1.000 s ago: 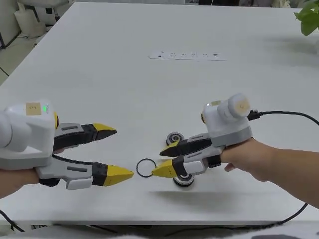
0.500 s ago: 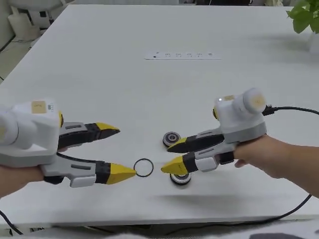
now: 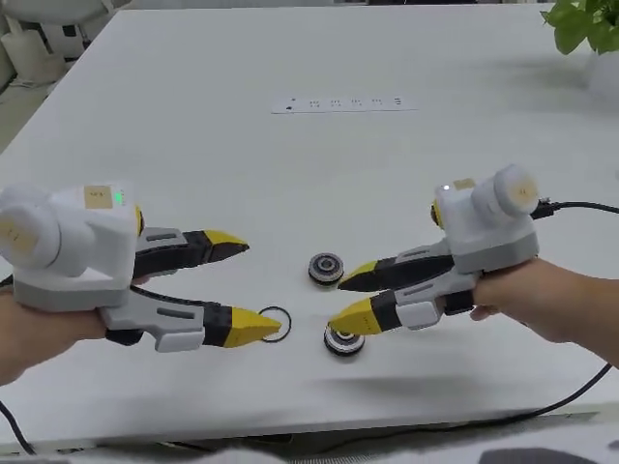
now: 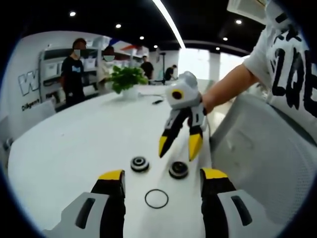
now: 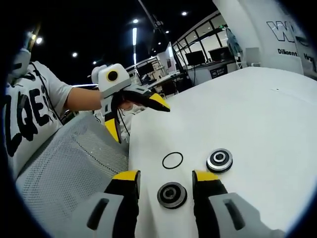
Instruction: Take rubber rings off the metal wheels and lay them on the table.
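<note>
The white surface [image 3: 290, 164] has a black ring [image 3: 276, 309] lying flat and free on it. The right tool [image 3: 338, 302], spread wide, has backed away from the ring. The left tool [image 3: 263, 286], also spread, has come closer. That ring looks done, and a wheel [image 3: 326, 269] just beside it may be next.

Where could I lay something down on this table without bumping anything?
Free: the table between the far wheel and the power strip, and beyond the strip. Crowded: the front edge, where ring, near wheel, left gripper and right gripper bunch.
</note>
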### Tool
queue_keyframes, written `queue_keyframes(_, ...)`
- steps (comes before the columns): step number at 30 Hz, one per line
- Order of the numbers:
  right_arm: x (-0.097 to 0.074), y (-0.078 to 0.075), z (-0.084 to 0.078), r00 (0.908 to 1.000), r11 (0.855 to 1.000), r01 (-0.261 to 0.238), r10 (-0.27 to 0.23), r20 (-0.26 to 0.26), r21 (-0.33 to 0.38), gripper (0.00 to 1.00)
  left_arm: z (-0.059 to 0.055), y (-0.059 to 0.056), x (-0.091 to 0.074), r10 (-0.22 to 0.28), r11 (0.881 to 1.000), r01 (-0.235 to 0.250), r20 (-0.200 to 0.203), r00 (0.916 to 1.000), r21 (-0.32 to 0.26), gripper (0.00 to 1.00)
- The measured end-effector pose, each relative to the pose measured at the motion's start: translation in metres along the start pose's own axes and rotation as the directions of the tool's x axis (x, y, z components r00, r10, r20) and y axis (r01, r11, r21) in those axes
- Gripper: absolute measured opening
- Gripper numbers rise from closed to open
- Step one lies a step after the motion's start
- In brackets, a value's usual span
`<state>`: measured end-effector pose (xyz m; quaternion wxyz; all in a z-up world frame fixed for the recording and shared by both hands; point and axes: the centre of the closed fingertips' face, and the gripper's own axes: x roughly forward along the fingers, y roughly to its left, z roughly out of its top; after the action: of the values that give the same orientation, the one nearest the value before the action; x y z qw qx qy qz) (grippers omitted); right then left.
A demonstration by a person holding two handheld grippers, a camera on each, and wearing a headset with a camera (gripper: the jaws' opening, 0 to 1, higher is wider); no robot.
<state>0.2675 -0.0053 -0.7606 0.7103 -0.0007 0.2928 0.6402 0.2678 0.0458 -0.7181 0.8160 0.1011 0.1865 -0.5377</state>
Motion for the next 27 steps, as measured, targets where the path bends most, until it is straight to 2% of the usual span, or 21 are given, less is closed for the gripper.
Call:
queue_keyframes(18, -0.012, -0.006, -0.016, 0.9994, 0.999, 0.032, -0.032, -0.010, -0.001, 0.37, 0.010, -0.008, 0.032, -0.072, 0.997, 0.072, -0.013, 0.9973, 0.027, 0.60)
queue_keyframes(27, -0.013, -0.009, -0.026, 0.9991, 0.999, 0.034, -0.035, -0.026, -0.014, 0.35, 0.007, -0.013, 0.044, -0.103, 0.994, 0.104, -0.028, 0.9943, 0.032, 0.57)
